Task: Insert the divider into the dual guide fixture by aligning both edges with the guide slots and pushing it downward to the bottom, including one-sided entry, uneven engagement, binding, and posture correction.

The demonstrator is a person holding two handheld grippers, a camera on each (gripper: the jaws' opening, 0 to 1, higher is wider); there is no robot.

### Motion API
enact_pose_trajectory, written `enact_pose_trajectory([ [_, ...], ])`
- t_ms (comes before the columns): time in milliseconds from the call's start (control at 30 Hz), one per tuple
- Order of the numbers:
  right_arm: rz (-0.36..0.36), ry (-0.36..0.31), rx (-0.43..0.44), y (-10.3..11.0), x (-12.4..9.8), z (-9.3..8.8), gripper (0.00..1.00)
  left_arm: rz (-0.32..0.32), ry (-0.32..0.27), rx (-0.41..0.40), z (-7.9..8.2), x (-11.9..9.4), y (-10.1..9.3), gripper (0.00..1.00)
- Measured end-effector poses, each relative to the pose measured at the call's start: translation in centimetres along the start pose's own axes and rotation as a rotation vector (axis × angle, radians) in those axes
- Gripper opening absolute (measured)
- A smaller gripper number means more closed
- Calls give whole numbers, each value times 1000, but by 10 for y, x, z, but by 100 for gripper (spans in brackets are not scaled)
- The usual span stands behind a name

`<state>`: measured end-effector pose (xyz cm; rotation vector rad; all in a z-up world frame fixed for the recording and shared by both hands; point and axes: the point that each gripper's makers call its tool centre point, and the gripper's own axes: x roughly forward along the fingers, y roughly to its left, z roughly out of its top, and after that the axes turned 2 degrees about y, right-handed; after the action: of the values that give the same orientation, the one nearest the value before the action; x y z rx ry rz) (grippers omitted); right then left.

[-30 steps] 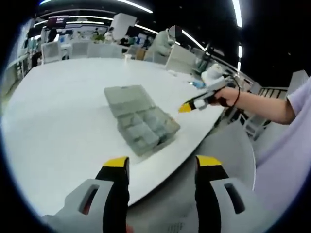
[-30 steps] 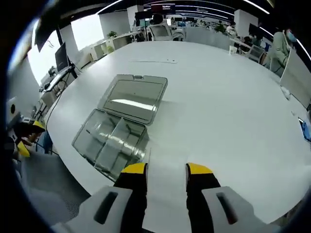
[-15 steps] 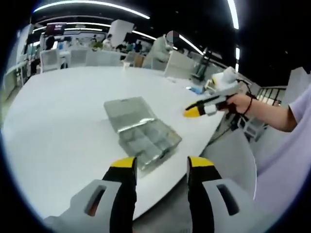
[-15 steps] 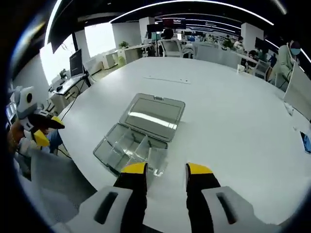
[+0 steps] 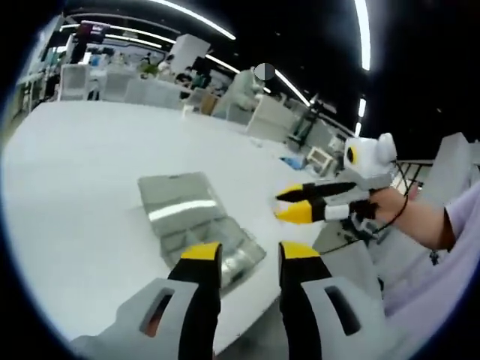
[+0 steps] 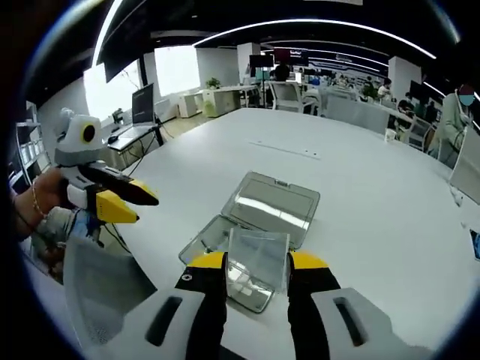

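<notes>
Right gripper view: right tongs (image 6: 256, 260) pinch clear divider (image 6: 257, 255) above open box (image 6: 255, 225); left tongs (image 5: 248, 252) spread, hovering.

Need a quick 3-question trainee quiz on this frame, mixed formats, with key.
1. True or false: the right tongs hold the clear plastic divider sheet.
2. The clear plastic compartment box on the white round table has its lid: A) shut B) open and laid flat C) removed.
3. Fill in: the left tongs hold ____.

Key: 1 true; 2 B; 3 nothing, with a gap showing between the yellow tips.
</notes>
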<state>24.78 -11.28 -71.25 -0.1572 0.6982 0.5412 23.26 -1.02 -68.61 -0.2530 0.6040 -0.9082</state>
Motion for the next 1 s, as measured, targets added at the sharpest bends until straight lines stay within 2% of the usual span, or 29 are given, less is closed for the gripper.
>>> enact_pose_trajectory([
  [267, 25, -39, -24, 14, 1, 17, 27, -24, 14, 16, 12, 17, -8, 18],
  [633, 82, -60, -53, 41, 5, 22, 27, -44, 37, -25, 8, 25, -10, 14],
  [1000, 107, -79, -88, 54, 5, 25, 27, -59, 39, -86, 11, 27, -12, 9],
])
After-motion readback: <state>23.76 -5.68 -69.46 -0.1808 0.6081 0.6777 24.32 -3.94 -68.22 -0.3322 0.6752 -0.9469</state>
